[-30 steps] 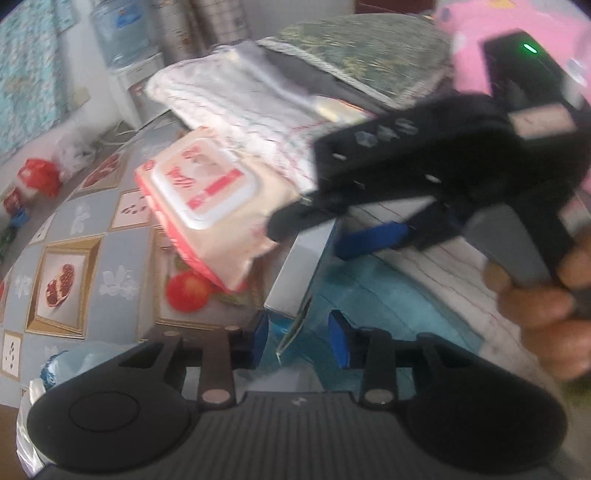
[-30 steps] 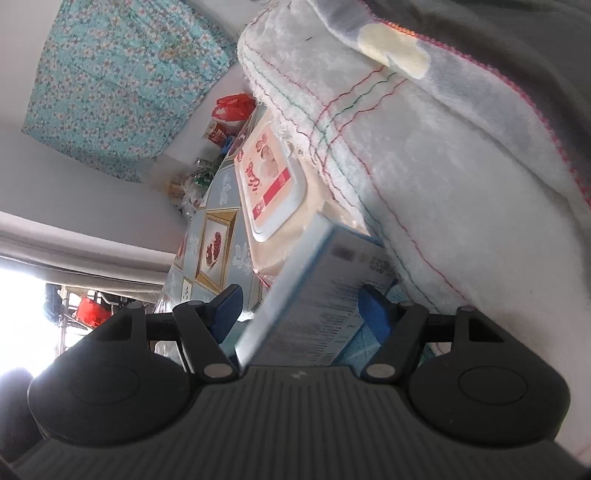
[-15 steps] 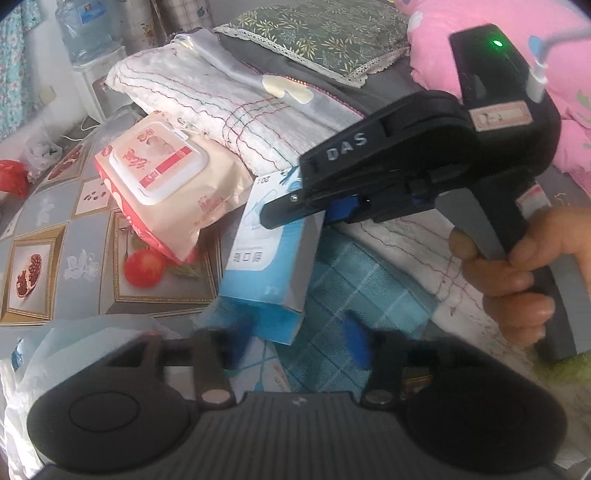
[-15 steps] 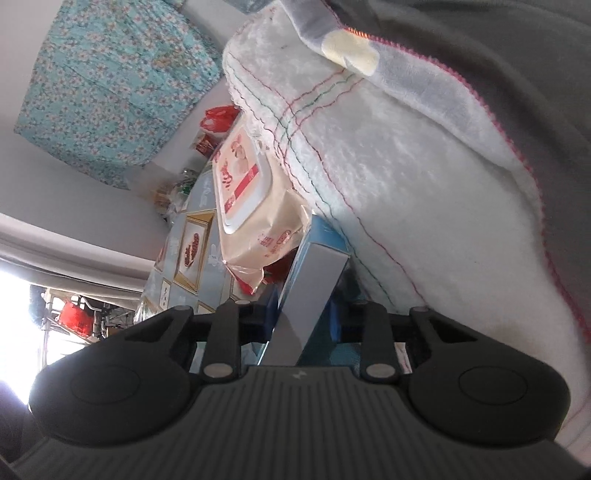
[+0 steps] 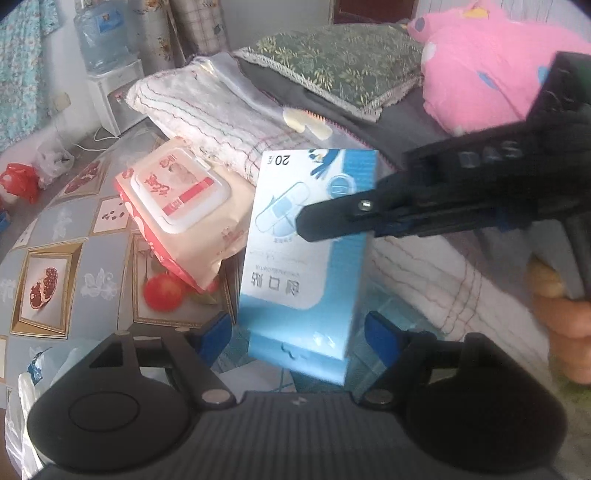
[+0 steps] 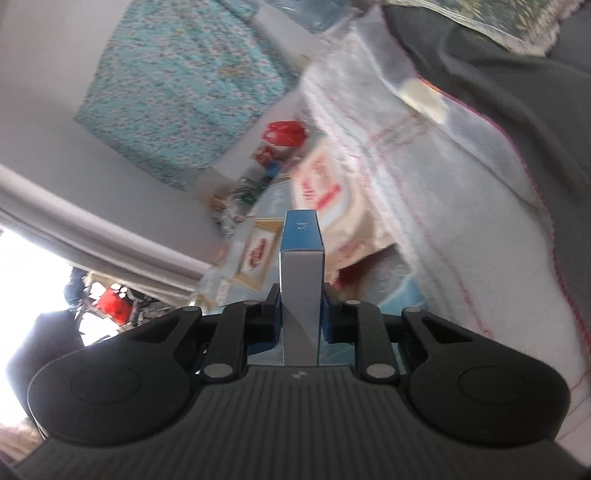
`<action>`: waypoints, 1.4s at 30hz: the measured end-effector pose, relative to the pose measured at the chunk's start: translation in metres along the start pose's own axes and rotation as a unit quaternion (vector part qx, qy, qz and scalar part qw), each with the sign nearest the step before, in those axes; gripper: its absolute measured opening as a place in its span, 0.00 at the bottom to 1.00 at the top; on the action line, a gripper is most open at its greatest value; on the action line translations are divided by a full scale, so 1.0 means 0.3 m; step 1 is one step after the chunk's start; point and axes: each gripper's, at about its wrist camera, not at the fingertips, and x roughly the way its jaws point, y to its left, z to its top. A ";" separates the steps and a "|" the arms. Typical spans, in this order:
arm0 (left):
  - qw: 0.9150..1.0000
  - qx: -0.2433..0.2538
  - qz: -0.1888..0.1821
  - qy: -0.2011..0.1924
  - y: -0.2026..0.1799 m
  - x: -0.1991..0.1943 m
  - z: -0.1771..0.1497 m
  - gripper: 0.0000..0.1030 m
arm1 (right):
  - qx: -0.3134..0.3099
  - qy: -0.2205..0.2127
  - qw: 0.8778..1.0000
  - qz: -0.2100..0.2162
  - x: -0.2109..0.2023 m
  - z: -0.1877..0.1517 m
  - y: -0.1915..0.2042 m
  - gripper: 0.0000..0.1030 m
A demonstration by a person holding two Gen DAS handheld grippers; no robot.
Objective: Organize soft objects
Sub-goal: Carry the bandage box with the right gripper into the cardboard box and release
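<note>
The left gripper [image 5: 297,338] is nearest in its own view, its jaws opening, the blue pads standing clear on either side of the box [image 5: 306,258] without touching it. The right gripper [image 6: 300,308] is closing and its pads press the narrow sides of the box [image 6: 301,280], which it grips and holds up off the table [image 5: 55,229]. The left view shows the box's broad blue-and-white face with a plaster drawing, and the right gripper [image 5: 332,221] reaching in from the right, a hand [image 5: 565,317] on its grip. The right view shows only the box's thin edge, end on.

Just beyond the box lies a wipes pack [image 5: 181,206], lid shut, its near end raised over the fruit-patterned table cover. Behind both is a white towel [image 5: 221,114], then a dark blanket [image 5: 391,122], a green pillow [image 5: 332,59] and a pink plush [image 5: 480,66]. A water bottle [image 5: 98,33] stands far left.

Only the right view shows the bright window [image 6: 33,280]; the flowered curtain [image 6: 192,81] fills much of it. It is blurred.
</note>
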 end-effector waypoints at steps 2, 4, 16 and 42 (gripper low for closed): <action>1.000 -0.003 -0.005 -0.009 -0.001 -0.031 -0.003 0.78 | -0.004 0.003 1.000 0.018 -0.029 -0.003 0.025 0.18; 1.000 -0.002 -0.006 -0.022 -0.001 -0.078 -0.015 0.76 | -0.012 0.006 0.999 0.031 -0.058 -0.015 0.065 0.18; 0.990 -0.043 0.110 -0.076 0.028 -0.511 -0.237 0.72 | -0.079 0.067 0.984 0.143 -0.069 -0.169 0.450 0.18; 0.894 -0.375 0.246 -0.018 0.677 -0.795 -1.120 0.67 | -0.180 0.405 0.895 0.050 0.975 -0.953 1.173 0.19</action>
